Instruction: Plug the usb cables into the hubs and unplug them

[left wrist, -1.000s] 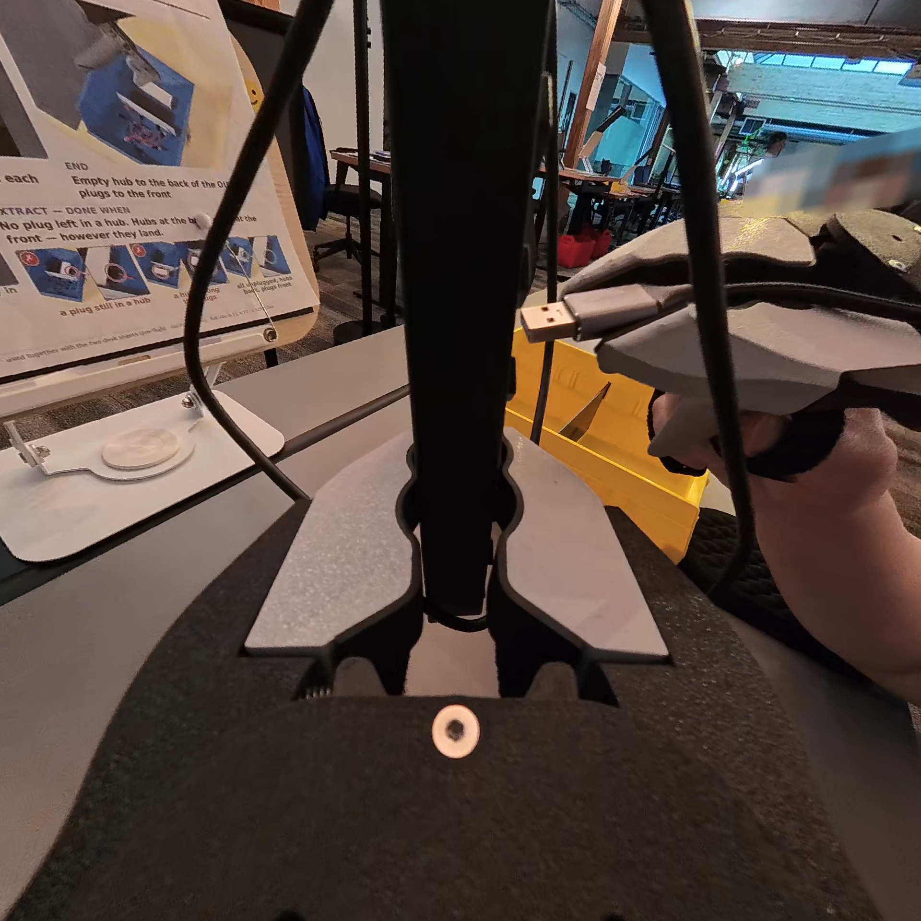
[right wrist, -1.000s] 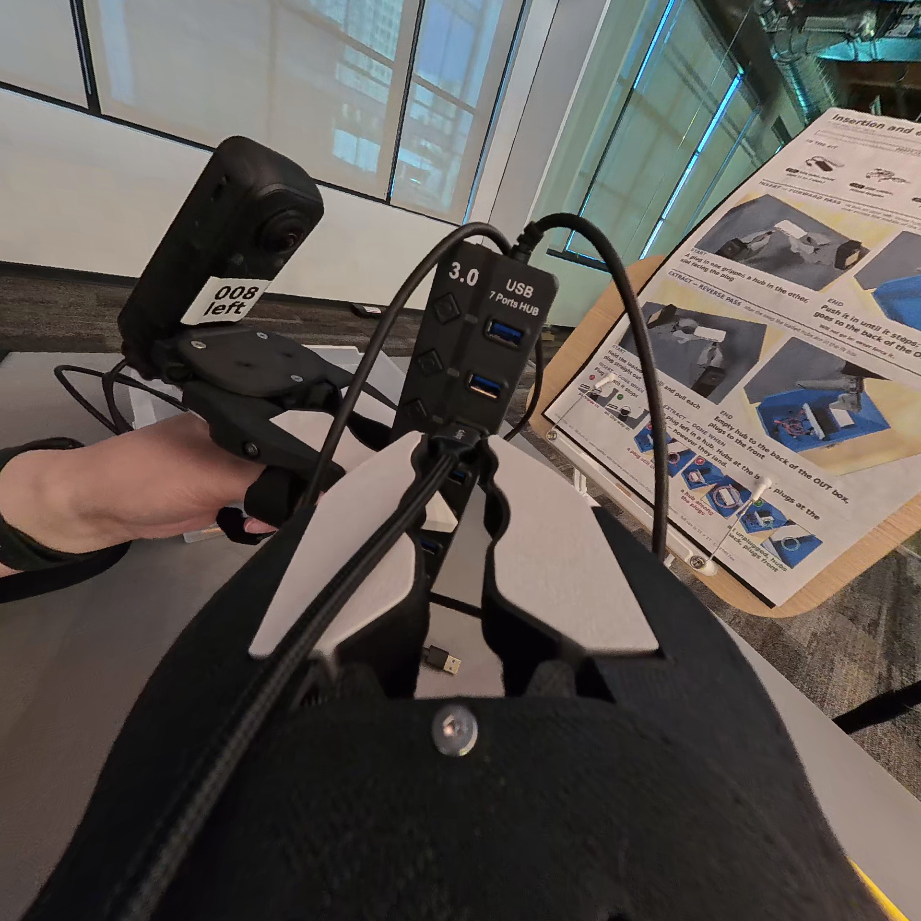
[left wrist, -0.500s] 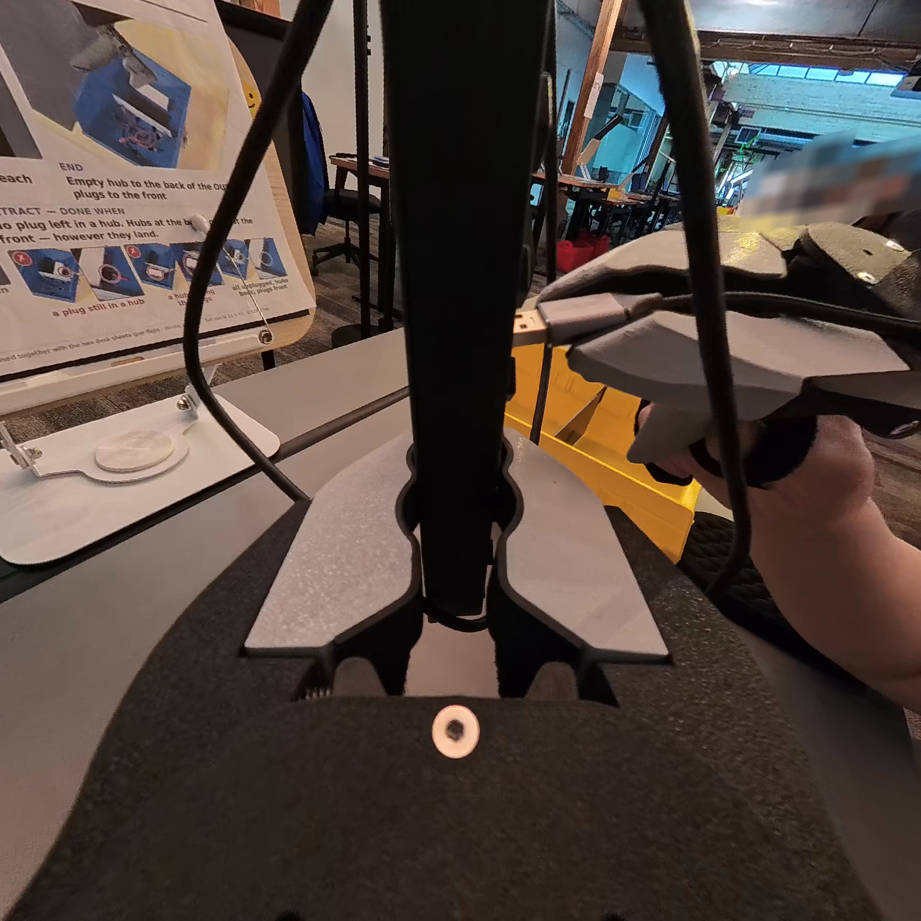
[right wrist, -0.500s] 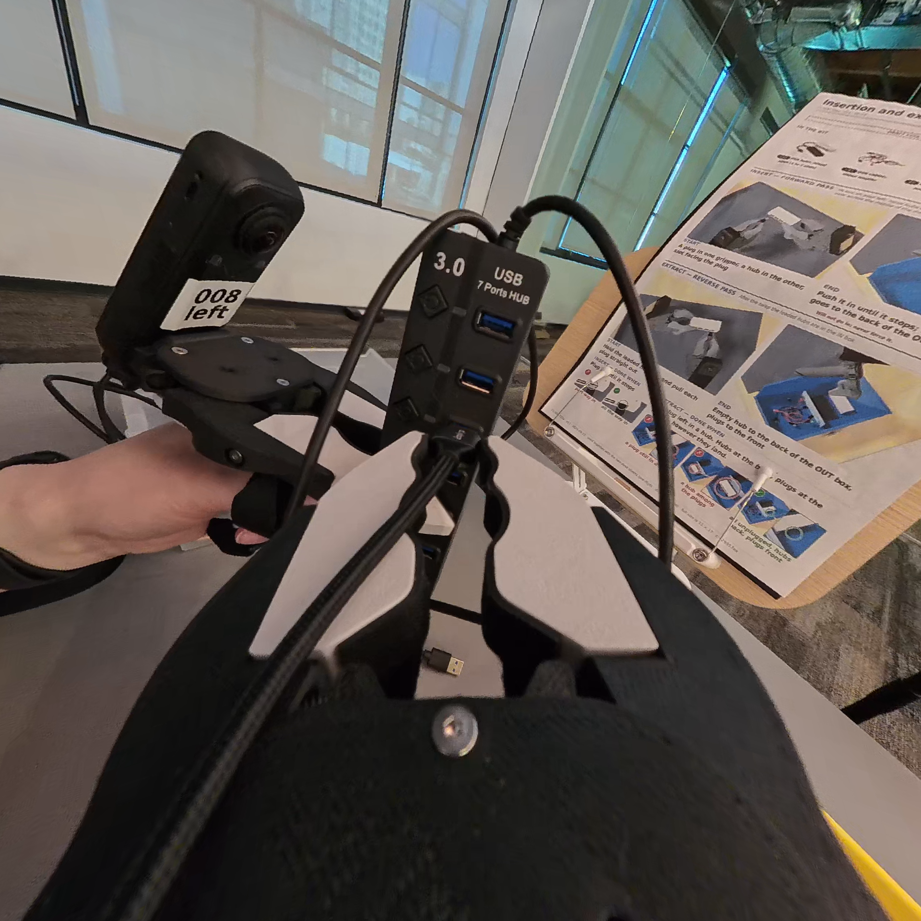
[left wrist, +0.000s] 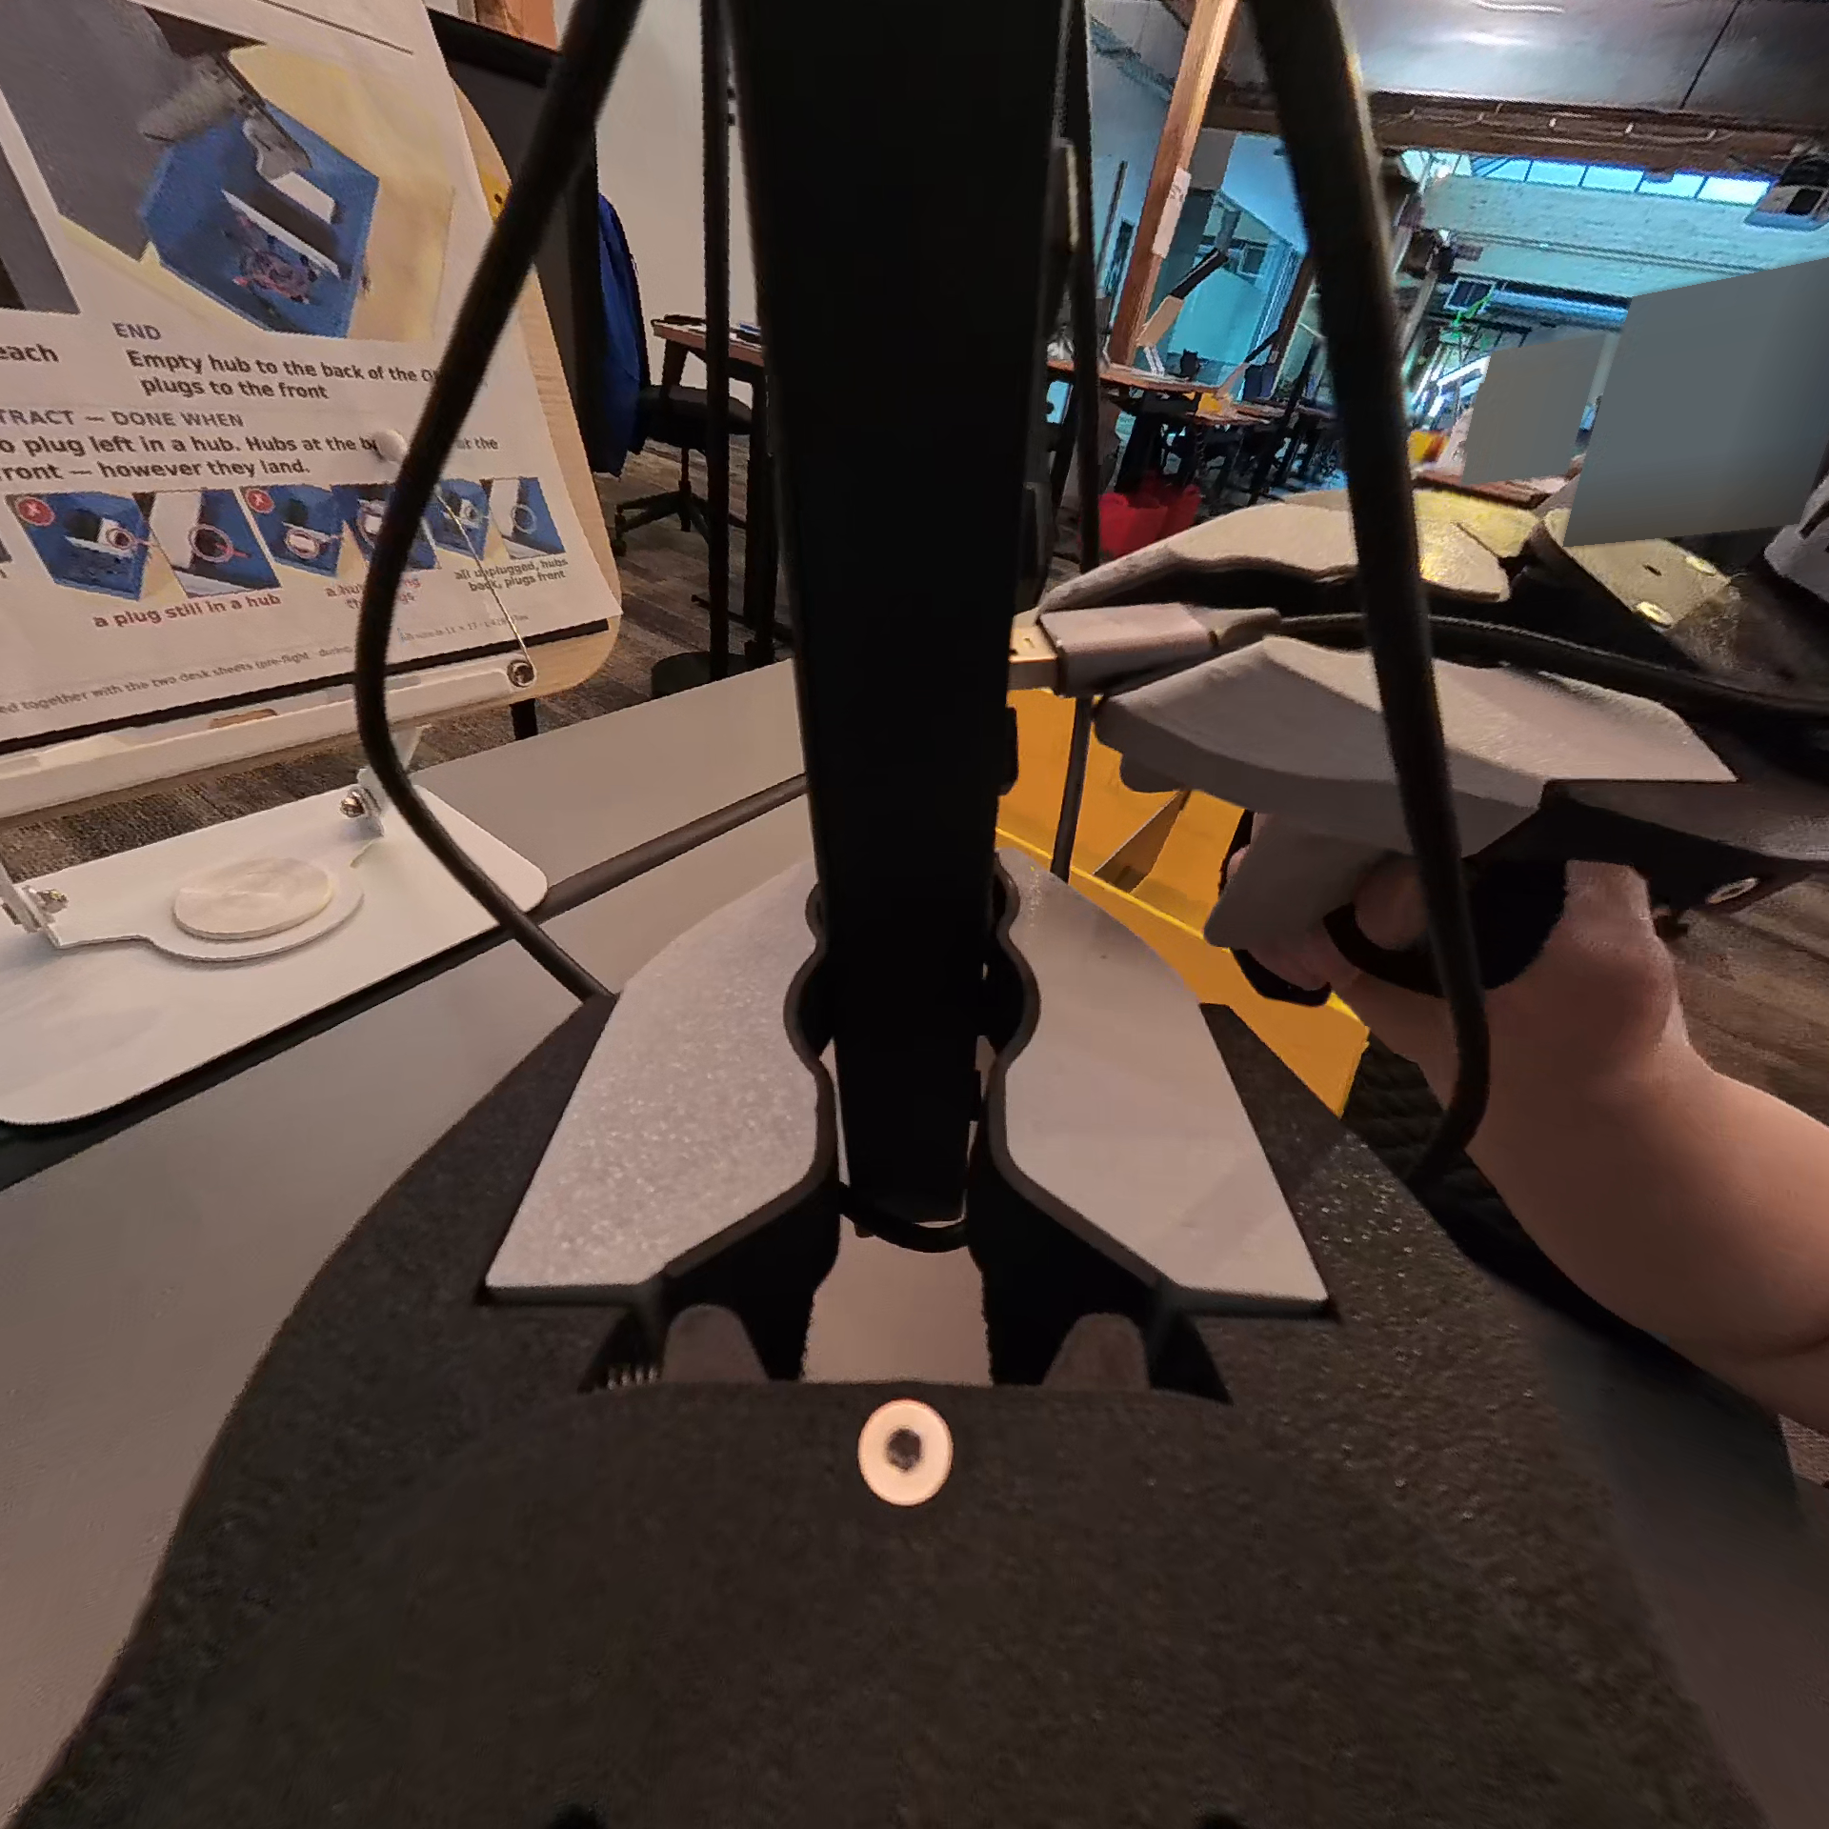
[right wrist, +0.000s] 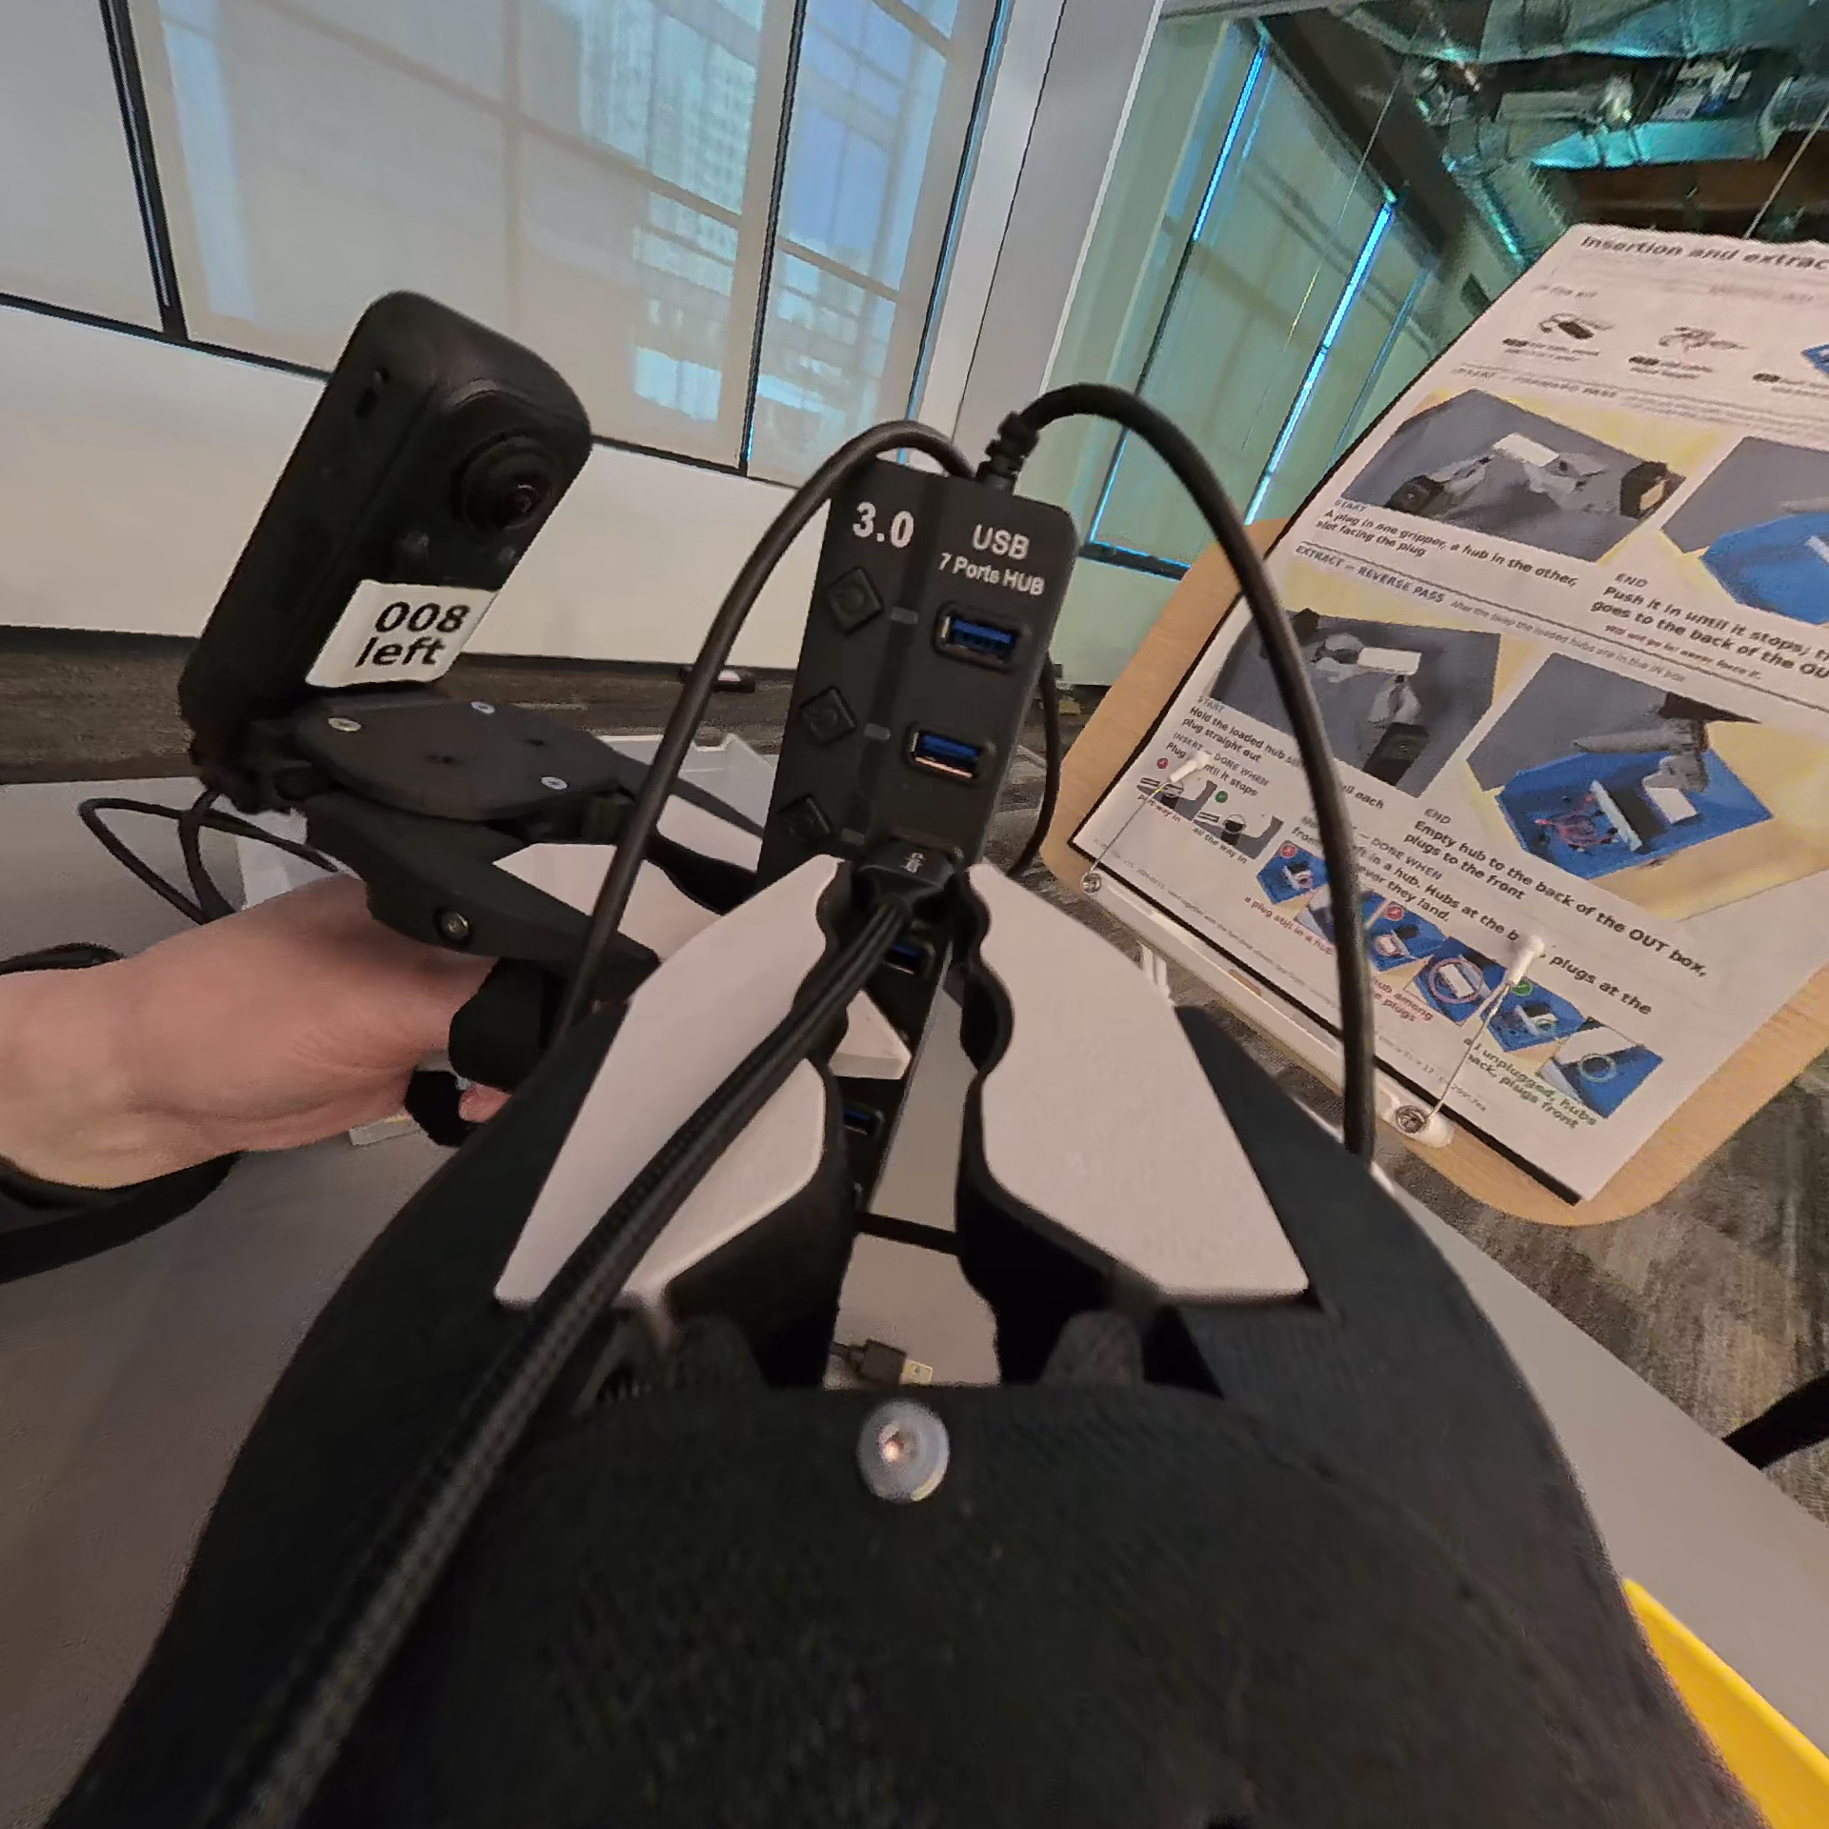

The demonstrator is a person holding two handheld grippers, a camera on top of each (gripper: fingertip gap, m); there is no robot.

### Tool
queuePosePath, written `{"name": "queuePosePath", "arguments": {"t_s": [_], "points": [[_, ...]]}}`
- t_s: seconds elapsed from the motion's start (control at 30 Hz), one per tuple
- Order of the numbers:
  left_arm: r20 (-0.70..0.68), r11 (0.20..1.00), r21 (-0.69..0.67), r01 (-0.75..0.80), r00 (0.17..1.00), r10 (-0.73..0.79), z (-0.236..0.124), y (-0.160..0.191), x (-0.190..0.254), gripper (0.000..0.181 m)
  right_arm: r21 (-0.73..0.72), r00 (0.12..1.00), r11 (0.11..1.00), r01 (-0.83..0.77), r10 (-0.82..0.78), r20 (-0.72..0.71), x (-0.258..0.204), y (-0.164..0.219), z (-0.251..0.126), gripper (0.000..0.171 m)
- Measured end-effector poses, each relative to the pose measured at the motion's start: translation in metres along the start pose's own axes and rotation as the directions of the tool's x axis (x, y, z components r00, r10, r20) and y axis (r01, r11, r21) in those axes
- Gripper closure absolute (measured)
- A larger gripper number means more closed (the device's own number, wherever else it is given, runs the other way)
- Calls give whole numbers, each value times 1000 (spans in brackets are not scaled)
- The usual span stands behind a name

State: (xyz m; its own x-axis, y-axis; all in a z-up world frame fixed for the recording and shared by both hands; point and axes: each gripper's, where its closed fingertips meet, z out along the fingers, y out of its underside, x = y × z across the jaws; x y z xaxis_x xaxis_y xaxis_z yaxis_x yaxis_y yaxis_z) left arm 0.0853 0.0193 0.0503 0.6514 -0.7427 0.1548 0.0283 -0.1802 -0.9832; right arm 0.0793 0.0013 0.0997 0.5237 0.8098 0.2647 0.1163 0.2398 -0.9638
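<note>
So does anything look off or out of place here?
Nothing damaged or spilled. One small thing: a loose USB plug lies on the table under the right gripper, while the hub's own cable loops over the hub near the ports.

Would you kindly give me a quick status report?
Left tongs shut on hub. Right tongs shut on plug, at third port. Hub cable drapes alongside.

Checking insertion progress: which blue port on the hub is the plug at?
The third from the top: the plug covers it, while the two above it show open blue.
</note>
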Motion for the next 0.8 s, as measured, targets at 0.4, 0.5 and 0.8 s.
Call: {"name": "queuePosePath", "arguments": {"t_s": [0.4, 0.5, 0.8], "points": [[56, 979, -17, -204, 977, 205, -5, -5, -1, 154, 61, 998, 996, 63, -62, -22, -4, -6, -3, 152], [42, 977, -16, -213, 976, 213, -4, -4, 5, 154, 71, 998, 995, 63, -61, -34, -3, -4, -2, 152], [56, 965, -11, -261, 964, 261, -4, -6, 9, 153, 105, 998, 993, 53, -49, -37, -4, -9, -5, 152]]}}
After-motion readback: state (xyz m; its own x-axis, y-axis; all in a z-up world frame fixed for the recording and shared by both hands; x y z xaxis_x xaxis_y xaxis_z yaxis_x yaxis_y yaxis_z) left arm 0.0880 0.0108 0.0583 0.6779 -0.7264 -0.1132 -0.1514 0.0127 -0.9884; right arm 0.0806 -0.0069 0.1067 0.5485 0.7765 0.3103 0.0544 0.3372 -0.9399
